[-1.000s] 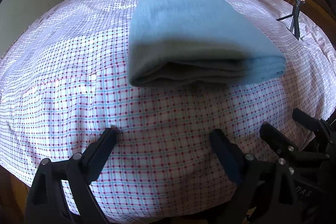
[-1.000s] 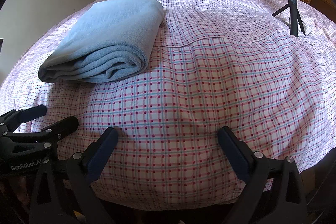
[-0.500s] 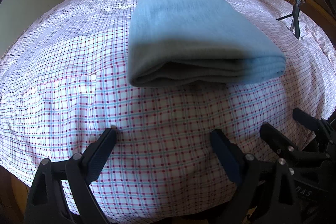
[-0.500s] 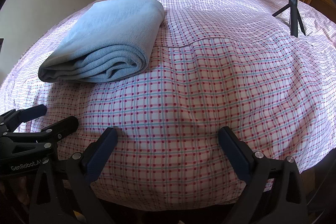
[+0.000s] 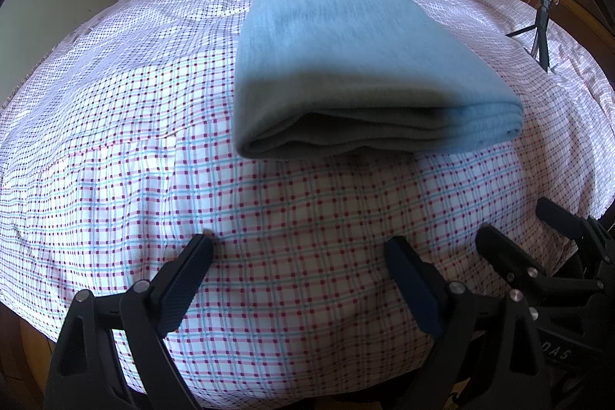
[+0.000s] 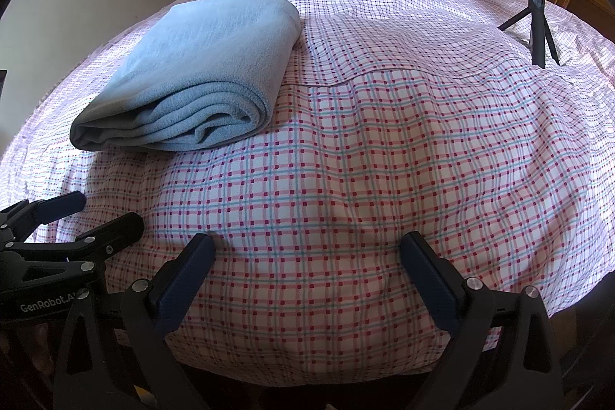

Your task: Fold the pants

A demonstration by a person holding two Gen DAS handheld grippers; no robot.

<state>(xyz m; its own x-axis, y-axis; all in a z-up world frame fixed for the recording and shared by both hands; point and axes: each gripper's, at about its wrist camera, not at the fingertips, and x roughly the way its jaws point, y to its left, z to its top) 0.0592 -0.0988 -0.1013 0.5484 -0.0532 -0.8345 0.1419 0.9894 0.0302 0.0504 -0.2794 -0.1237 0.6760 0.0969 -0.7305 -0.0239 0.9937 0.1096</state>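
Pants (image 5: 346,64): soft, light blue fleece, folded thick, ahead of both claws on bed (image 5: 115,141). Grasp at layered near edge. Left claw (image 5: 300,279) and right claw (image 6: 307,275): open, empty.

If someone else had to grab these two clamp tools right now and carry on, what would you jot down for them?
Left gripper: open, holding nothing, hovering over the near edge of the bed.
Right gripper: open too, empty, just beside the left one.
Pants: light blue, lying on the checked bedsheet ahead of both grippers, already folded into a thick stack of layers. Neither gripper touches them.
Done: the folding looks finished; the stack looks tidy, with its layered edge facing the grippers.
Left: probably nothing beyond a check of the fold. A phone on a small tripod stands on the bed's far right; keep clear of it.
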